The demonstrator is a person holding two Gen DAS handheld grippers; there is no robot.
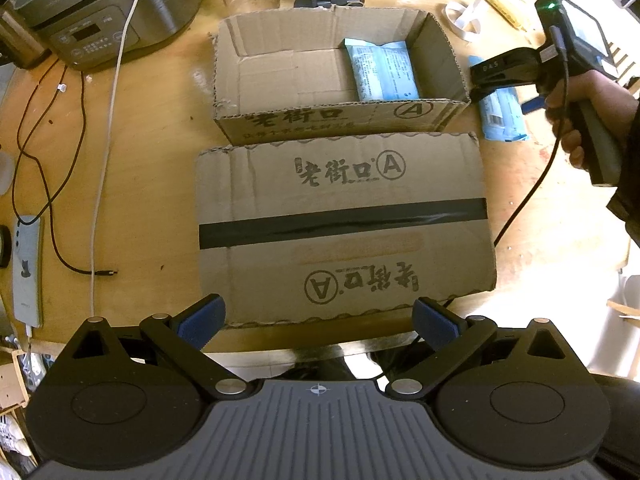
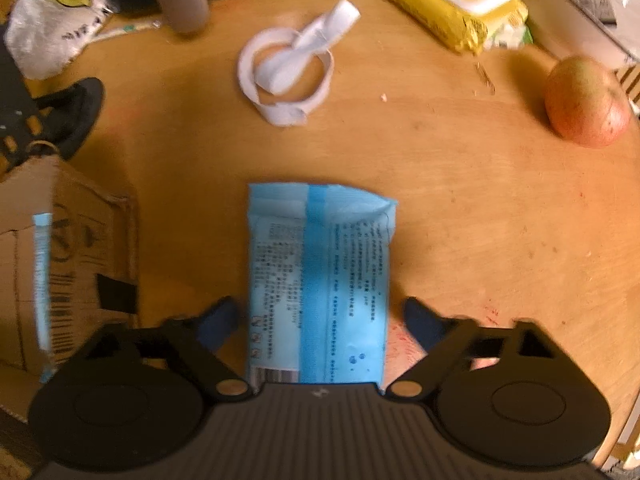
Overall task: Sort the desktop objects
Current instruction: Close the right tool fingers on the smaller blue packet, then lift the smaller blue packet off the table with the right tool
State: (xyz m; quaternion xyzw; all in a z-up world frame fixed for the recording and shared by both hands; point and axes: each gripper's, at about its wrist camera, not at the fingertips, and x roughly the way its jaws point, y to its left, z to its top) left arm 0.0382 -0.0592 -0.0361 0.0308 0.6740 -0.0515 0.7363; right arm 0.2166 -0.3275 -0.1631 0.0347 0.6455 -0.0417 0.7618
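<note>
An open cardboard box stands on the wooden table and holds one blue packet at its right side. A second blue packet lies flat on the table between the open fingers of my right gripper, which is not closed on it; the packet also shows in the left wrist view, right of the box. My right gripper hovers over it there. My left gripper is open and empty above the near edge of a taped, closed cardboard box.
A rice cooker and cables lie at the left, with a phone at the table edge. Near my right gripper are a white strap, a yellow wipes pack, an apple and a plastic bag.
</note>
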